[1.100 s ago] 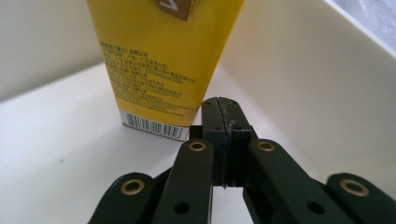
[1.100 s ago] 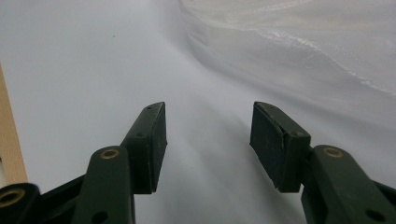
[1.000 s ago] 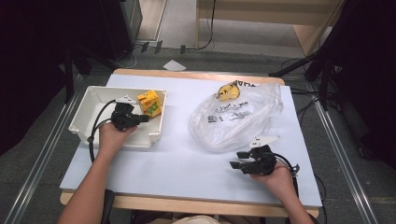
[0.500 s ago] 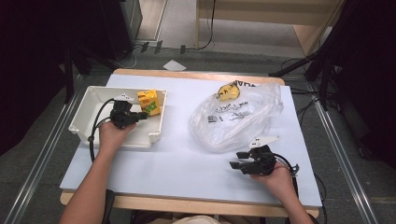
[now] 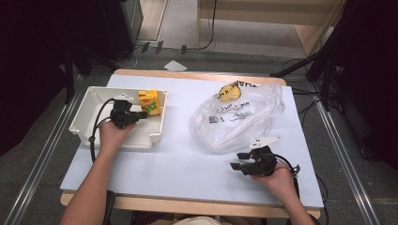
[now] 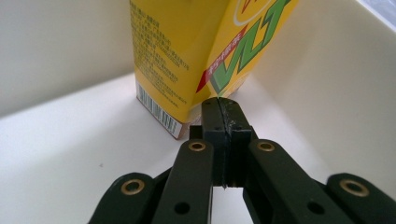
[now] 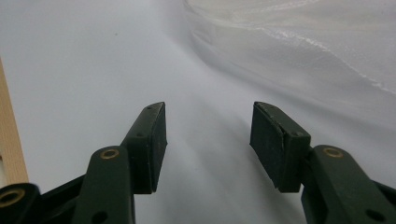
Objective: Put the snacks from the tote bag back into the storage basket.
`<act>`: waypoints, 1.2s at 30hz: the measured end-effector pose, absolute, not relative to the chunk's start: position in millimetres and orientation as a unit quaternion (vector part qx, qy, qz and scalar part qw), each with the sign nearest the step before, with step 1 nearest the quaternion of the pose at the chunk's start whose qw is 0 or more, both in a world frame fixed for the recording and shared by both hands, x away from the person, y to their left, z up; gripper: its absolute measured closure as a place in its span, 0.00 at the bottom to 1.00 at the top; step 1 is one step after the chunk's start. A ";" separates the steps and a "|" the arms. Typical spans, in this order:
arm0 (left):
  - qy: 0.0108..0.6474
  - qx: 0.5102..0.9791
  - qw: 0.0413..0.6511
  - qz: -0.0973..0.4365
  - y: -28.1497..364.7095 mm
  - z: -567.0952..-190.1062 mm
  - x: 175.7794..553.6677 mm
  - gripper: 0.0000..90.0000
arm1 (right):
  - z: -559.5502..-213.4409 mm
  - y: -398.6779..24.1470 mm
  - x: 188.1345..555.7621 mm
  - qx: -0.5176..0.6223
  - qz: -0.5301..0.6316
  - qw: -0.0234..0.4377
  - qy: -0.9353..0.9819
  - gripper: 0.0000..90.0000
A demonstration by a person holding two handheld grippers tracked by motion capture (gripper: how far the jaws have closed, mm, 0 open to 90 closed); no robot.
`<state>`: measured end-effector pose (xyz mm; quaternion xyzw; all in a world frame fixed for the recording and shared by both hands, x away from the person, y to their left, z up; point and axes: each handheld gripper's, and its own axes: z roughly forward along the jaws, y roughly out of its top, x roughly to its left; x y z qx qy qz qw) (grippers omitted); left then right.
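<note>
Left gripper [image 6: 225, 109], jaws together, noses yellow carton [image 6: 196, 56] inside white bin [image 5: 89, 105].

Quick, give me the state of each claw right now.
Left claw: shut, empty, tips at the yellow carton in the white bin.
Right claw: open, empty, beside the plastic bag.

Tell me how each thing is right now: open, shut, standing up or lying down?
Left gripper: jaws shut, nothing between them, tips at the carton.
Right gripper: jaws open, empty.
Yellow juice carton: upright in the tub's corner.
White tub: open-topped, upright.
Clear plastic bag: lying crumpled on the table.
</note>
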<state>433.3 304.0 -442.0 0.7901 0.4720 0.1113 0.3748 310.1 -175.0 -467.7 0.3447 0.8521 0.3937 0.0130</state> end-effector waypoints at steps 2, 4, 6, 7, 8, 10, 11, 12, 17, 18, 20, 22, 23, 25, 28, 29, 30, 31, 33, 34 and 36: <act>0.473 0.789 0.375 0.112 304.9 -442.1 434.2 1.00 | -467.8 -175.1 310.3 0.344 0.394 0.013 0.852 0.52; 0.474 0.788 0.376 0.112 305.4 -442.3 434.7 1.00 | -467.9 -175.1 310.3 0.344 0.394 0.013 0.852 0.52; 0.478 0.785 0.378 0.110 306.8 -442.6 435.4 1.00 | -467.8 -175.2 310.4 0.345 0.393 0.012 0.853 0.52; 0.479 0.784 0.379 0.109 307.2 -442.8 435.7 1.00 | -467.8 -175.2 310.4 0.345 0.393 0.012 0.852 0.52; 0.480 0.784 0.379 0.106 307.9 -442.6 435.9 1.00 | -467.9 -175.3 310.5 0.345 0.393 0.012 0.852 0.52; 0.481 0.782 0.382 0.102 308.8 -442.8 436.5 1.00 | -467.9 -175.3 310.6 0.346 0.392 0.012 0.852 0.52; 0.481 0.782 0.383 0.103 308.6 -442.9 436.6 1.00 | -468.1 -175.2 310.7 0.347 0.392 0.012 0.852 0.52; 0.482 0.781 0.383 0.102 308.6 -442.8 436.8 1.00 | -468.1 -175.1 310.7 0.347 0.392 0.012 0.852 0.52; 0.484 0.781 0.381 0.103 309.3 -442.6 437.4 1.00 | -468.7 -174.5 310.8 0.346 0.392 0.011 0.853 0.52; 0.485 0.780 0.382 0.104 309.5 -442.6 437.5 1.00 | -468.6 -174.6 310.8 0.346 0.391 0.011 0.853 0.52; 0.486 0.779 0.382 0.103 310.4 -442.3 437.7 1.00 | -468.6 -174.8 311.0 0.347 0.391 0.011 0.852 0.52; 0.487 0.778 0.382 0.104 311.0 -442.3 438.0 1.00 | -468.6 -174.9 311.1 0.347 0.392 0.011 0.852 0.52; 0.487 0.778 0.382 0.104 311.0 -442.3 438.0 1.00 | -468.7 -175.0 311.1 0.346 0.392 0.012 0.852 0.52; 0.488 0.778 0.382 0.104 311.2 -442.2 437.9 1.00 | -468.7 -174.9 311.0 0.346 0.391 0.011 0.853 0.52; 0.489 0.777 0.384 0.102 311.9 -441.7 437.6 1.00 | -468.6 -174.8 310.9 0.347 0.391 0.011 0.852 0.52; 0.489 0.776 0.385 0.099 313.0 -440.7 437.1 1.00 | -468.4 -175.1 310.8 0.347 0.391 0.012 0.853 0.52; 0.490 0.776 0.386 0.097 313.4 -440.4 436.9 1.00 | -468.4 -175.3 311.0 0.346 0.392 0.013 0.852 0.52; 0.489 0.777 0.386 0.096 313.9 -440.0 436.6 1.00 | -468.4 -175.6 311.1 0.346 0.393 0.012 0.852 0.52; 0.487 0.778 0.385 0.095 314.3 -439.3 436.2 1.00 | -468.4 -176.0 311.2 0.345 0.393 0.012 0.853 0.52; 0.487 0.777 0.387 0.092 314.3 -438.4 435.4 1.00 | -468.3 -176.1 311.1 0.345 0.393 0.012 0.852 0.52; 0.485 0.779 0.388 0.092 314.2 -436.3 434.0 0.98 | -468.3 -176.2 311.1 0.345 0.393 0.012 0.853 0.52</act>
